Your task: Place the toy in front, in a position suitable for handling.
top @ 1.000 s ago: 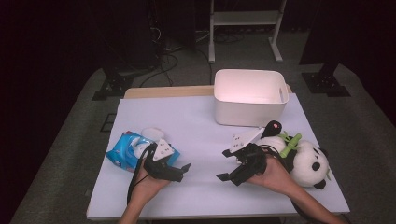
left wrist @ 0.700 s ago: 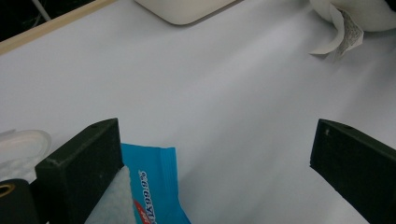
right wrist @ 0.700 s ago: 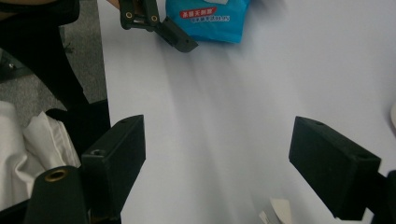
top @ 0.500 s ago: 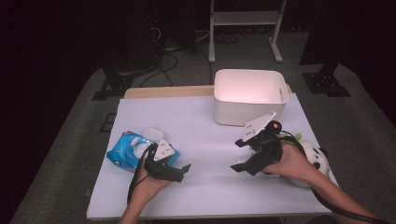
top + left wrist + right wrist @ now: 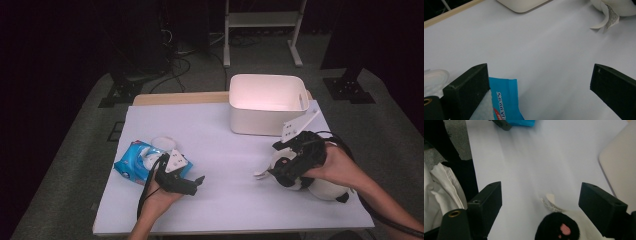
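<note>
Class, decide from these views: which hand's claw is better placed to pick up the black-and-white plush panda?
Right. The right claw hangs open over the black-and-white plush panda, its black paw between the jaws. The left claw sits beside the blue wipes packet.

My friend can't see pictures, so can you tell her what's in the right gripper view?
Two black jaws stand wide apart over a white table, with a soft toy's black paw and pink pad between them near the bottom. The toy's paper tag lies just beyond it. A white bin sits at the right edge and a blue packet at the top.
</note>
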Demonstrator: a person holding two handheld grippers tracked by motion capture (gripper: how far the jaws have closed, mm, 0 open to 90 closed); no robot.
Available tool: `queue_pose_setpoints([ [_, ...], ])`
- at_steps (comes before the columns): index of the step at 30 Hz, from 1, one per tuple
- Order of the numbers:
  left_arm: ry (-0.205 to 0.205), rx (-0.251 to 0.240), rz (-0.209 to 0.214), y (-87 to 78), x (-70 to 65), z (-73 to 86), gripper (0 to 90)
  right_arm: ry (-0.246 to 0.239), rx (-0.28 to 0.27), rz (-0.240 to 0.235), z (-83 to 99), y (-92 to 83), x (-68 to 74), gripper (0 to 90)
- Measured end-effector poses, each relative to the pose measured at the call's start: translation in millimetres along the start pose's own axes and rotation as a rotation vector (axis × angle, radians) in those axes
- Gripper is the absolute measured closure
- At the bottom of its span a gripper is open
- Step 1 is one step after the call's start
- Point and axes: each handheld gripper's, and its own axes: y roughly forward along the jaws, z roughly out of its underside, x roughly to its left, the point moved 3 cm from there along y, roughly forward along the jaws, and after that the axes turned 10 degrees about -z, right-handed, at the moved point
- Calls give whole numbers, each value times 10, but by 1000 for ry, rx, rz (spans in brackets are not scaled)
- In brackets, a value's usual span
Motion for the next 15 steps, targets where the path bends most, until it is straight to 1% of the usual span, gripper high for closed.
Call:
queue_pose_setpoints([
  [1,-4,-1,0,5,-5,1,13,9,1,8,15,-31,-10,179],
  [2,5,3,0,4,-3,2,13,6,9,11,35,-59,-29,178],
  [3,4,4,1,4,-7,2,12,13,15,15,56,-88,-41,179],
  [7,9,4,2,5,-9,0,12,43,17,24,163,-201,-95,179],
  [9,9,5,2,6,-9,2,13,53,28,42,223,-258,-121,178],
  [13,9,6,3,7,-14,1,12,79,31,64,336,-366,-186,178],
  [15,2,3,3,12,-22,0,12,94,29,73,386,-410,-220,178],
])
